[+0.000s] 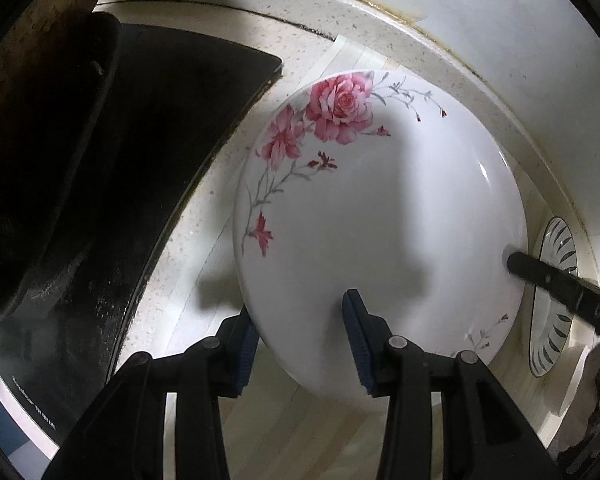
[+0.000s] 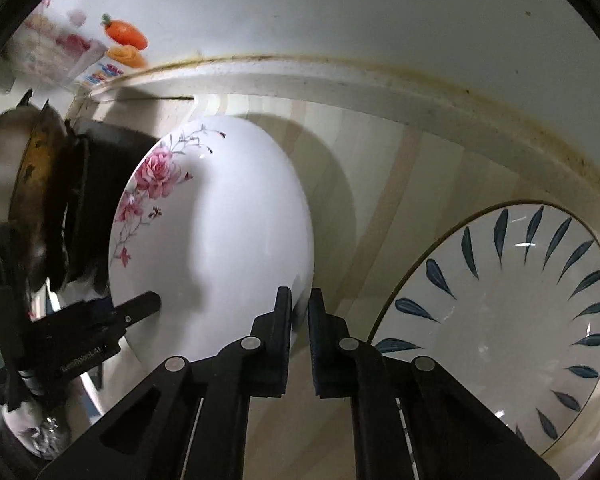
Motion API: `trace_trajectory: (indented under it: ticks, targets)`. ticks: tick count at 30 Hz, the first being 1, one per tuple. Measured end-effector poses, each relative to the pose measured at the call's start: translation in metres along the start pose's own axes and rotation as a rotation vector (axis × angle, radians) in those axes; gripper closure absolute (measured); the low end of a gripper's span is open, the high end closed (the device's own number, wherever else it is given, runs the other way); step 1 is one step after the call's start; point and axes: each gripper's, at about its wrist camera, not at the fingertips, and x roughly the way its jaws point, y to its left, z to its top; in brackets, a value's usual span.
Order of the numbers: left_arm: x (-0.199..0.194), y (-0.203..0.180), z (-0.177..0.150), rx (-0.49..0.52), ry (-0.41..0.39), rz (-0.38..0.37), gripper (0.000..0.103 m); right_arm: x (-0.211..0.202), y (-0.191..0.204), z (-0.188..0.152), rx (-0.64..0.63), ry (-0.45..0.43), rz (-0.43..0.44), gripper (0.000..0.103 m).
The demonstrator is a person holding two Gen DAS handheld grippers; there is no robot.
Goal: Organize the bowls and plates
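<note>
My left gripper (image 1: 300, 344) clamping the near rim of the white rose-painted porcelain plate (image 1: 380, 208) at frame centre, my right gripper (image 2: 300, 304) pinched shut on its opposite edge, blue-leaf-patterned white bowl (image 2: 512, 312) lower right.

A home kitchen was shown. A speckled stone table (image 1: 204, 24) was seen running up to a pale wall, the joint between them stained brown with grime. A black glass cooktop (image 1: 172, 128) was set into it, and a well-used, blackened wok (image 2: 40, 184) stood on the burner. Household crockery was laid out on a wooden board (image 2: 384, 184): a rose-patterned plate (image 1: 380, 216) and a plate with blue leaf marks (image 2: 512, 320). Carrot stickers (image 2: 125, 34) were stuck on the wall.
</note>
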Motion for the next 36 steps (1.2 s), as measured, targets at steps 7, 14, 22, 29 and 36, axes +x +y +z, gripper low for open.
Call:
trace_trajectory:
  ticks: [7, 14, 22, 29, 36]
  targets:
    - [-0.002, 0.001, -0.007, 0.003, -0.029, -0.015, 0.072, 0.015, -0.006, 0.035, 0.08, -0.036, 0.038, 0.088]
    - [-0.006, 0.003, -0.009, -0.016, -0.051, -0.028, 0.075, 0.012, 0.004, 0.035, 0.026, -0.094, -0.017, 0.088]
    - [-0.028, 0.01, -0.011, 0.018, -0.076, -0.051, 0.075, -0.025, -0.004, 0.005, 0.02, -0.151, 0.001, 0.094]
    - [-0.058, -0.01, -0.03, 0.083, -0.113, -0.067, 0.075, -0.072, -0.015, -0.031, 0.055, -0.214, 0.02, 0.094]
    - [-0.098, -0.049, -0.051, 0.186, -0.153, -0.089, 0.075, -0.133, -0.022, -0.086, 0.102, -0.302, 0.027, 0.094]
